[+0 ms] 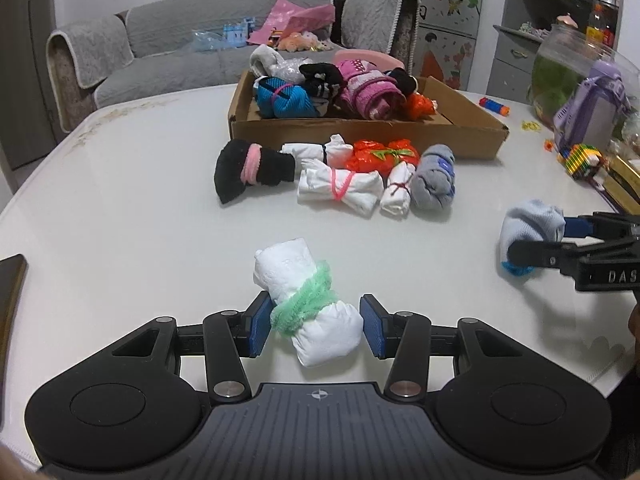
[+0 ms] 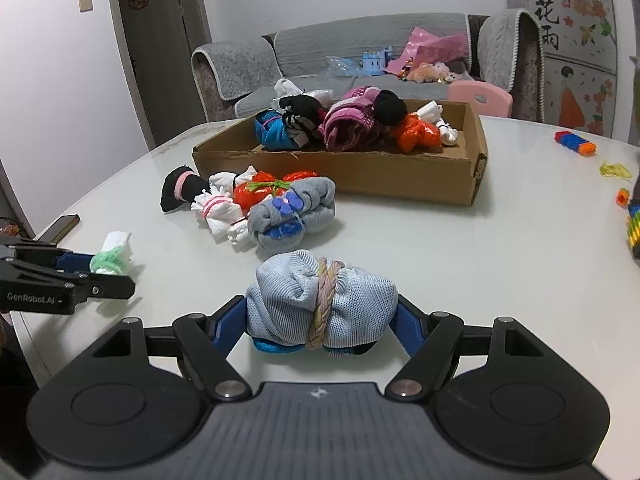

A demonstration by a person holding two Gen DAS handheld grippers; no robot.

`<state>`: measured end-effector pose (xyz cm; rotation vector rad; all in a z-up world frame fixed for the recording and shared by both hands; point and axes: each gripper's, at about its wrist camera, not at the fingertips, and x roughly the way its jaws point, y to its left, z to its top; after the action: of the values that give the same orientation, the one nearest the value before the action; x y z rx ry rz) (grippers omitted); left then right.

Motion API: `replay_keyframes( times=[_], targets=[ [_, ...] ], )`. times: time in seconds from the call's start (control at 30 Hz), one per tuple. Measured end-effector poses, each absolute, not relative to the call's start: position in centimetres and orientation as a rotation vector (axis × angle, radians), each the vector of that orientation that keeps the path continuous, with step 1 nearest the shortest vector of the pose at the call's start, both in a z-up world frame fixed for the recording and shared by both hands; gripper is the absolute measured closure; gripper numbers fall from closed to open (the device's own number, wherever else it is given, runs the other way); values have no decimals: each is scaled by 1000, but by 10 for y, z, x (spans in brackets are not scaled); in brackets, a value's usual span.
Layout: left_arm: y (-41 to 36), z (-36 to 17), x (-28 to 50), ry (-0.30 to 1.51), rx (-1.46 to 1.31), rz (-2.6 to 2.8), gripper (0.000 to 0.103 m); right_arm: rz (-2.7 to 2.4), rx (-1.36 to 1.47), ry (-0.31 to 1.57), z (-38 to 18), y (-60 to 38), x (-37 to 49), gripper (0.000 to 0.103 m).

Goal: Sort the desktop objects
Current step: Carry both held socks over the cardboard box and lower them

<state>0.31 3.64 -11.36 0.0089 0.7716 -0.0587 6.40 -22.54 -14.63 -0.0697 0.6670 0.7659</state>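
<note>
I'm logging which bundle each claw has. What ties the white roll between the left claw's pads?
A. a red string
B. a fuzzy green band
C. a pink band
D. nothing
B: the white roll in the left claw is wrapped by a fuzzy green band.

Glossy white table [image 1: 120,200]; matt corrugated cardboard box [image 2: 340,176]; knitted cloth bundle [image 2: 320,304]; quilted fabric sofa [image 1: 180,20].

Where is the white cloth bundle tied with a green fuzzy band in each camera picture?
Left wrist view: the white cloth bundle with the green band is low centre, between the gripper's pads.
Right wrist view: it is at the left edge, middle height.
Shared landmark: the brown cardboard box behind it.
</note>
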Motion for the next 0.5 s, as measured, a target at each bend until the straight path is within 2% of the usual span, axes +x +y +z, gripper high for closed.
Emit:
replay_keyframes(
  times=[0.5],
  targets=[
    [56, -79, -5, 706, 7, -37, 49, 698, -15, 646, -125, -259, 66, 31]
  ],
)
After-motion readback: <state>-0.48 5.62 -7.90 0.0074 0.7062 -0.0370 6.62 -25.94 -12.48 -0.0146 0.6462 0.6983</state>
